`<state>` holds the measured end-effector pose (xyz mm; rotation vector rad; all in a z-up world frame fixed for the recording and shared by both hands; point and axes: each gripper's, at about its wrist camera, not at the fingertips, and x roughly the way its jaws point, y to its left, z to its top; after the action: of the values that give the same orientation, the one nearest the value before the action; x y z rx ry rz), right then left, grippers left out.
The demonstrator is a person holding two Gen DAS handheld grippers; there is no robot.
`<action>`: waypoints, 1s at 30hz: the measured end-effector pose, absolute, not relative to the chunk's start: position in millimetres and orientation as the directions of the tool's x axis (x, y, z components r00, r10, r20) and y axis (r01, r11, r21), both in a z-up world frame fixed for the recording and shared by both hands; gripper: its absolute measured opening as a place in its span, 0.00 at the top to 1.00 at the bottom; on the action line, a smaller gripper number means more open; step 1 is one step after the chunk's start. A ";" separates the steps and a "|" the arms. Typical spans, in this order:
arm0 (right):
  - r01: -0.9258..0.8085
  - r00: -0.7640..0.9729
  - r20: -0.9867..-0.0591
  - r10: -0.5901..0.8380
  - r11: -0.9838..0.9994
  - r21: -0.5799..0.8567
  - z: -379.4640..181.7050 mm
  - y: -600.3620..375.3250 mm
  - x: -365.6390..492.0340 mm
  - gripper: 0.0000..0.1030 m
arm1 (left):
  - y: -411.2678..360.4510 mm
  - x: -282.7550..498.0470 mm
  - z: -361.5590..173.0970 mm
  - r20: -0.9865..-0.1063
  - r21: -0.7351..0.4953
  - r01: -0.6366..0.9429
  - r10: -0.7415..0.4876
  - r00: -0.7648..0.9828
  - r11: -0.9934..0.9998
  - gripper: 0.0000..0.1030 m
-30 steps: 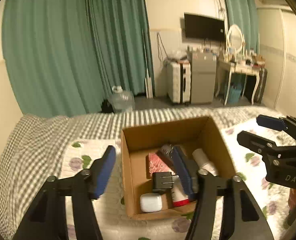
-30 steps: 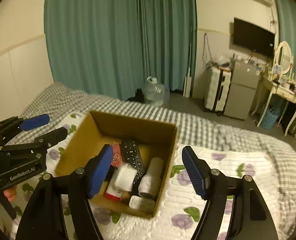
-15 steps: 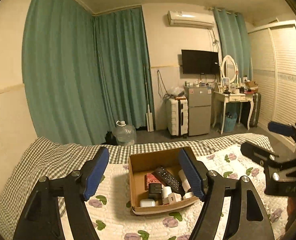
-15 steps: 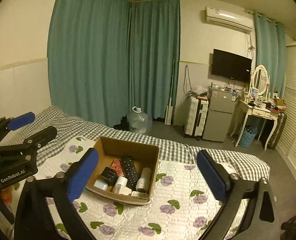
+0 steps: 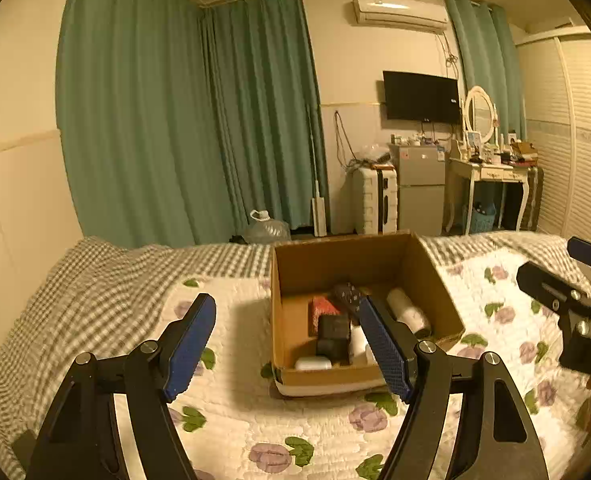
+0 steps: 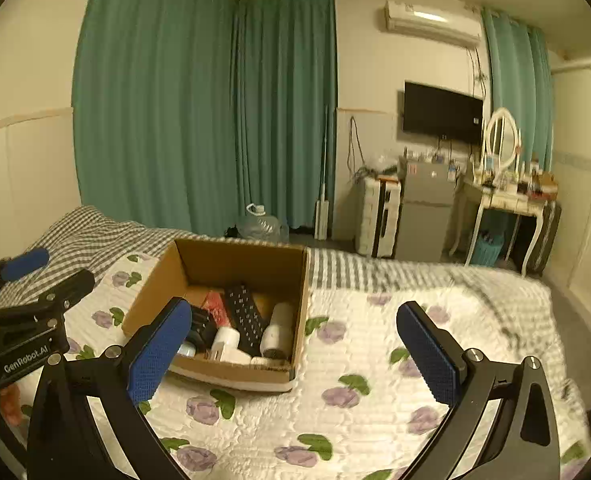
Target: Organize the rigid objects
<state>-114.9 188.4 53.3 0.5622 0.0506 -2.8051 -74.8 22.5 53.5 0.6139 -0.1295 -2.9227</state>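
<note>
Two grippers, left gripper [image 5: 287, 344] and right gripper [image 6: 295, 350], jaws apart and empty, held above cardboard box [image 6: 215, 256]; remote control [image 6: 247, 318] best approached lengthwise, neighbouring items left undisturbed.

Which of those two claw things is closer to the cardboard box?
Left, though only slightly. The left gripper hangs open above the box's near-left corner. The right gripper hangs open off the box's right side, over the quilt.

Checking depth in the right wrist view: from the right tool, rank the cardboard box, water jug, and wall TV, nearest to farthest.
From the right tool:
1. Cardboard box, on the bed, ahead and left.
2. Water jug, on the floor past the bed, by the curtains.
3. TV, on the far wall, upper right.
</note>
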 end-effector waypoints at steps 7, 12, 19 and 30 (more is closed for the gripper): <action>0.256 -0.875 -0.416 -0.247 -0.966 0.037 29.3 192.4 -129.4 0.00 | 20.7 -80.3 25.3 -0.444 0.108 0.131 -0.166 -0.880 -0.985 0.25; 0.256 -0.870 -0.429 -0.243 -0.966 0.028 24.4 191.3 -131.9 0.00 | 20.4 -79.7 27.7 -0.447 0.095 0.129 -0.158 -0.881 -0.987 0.25; 0.253 -0.875 -0.420 -0.238 -0.967 0.022 27.0 192.5 -128.8 0.00 | 20.0 -78.9 27.5 -0.450 0.083 0.126 -0.150 -0.880 -0.989 0.25; 0.244 -0.875 -0.427 -0.229 -0.970 0.019 25.5 193.7 -128.9 0.00 | 20.3 -79.2 26.3 -0.469 0.068 0.120 -0.138 -0.872 -0.990 0.25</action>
<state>-128.9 193.7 25.5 0.6364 0.0524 -2.8256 -79.2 20.3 26.3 0.7346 -0.0553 -2.9168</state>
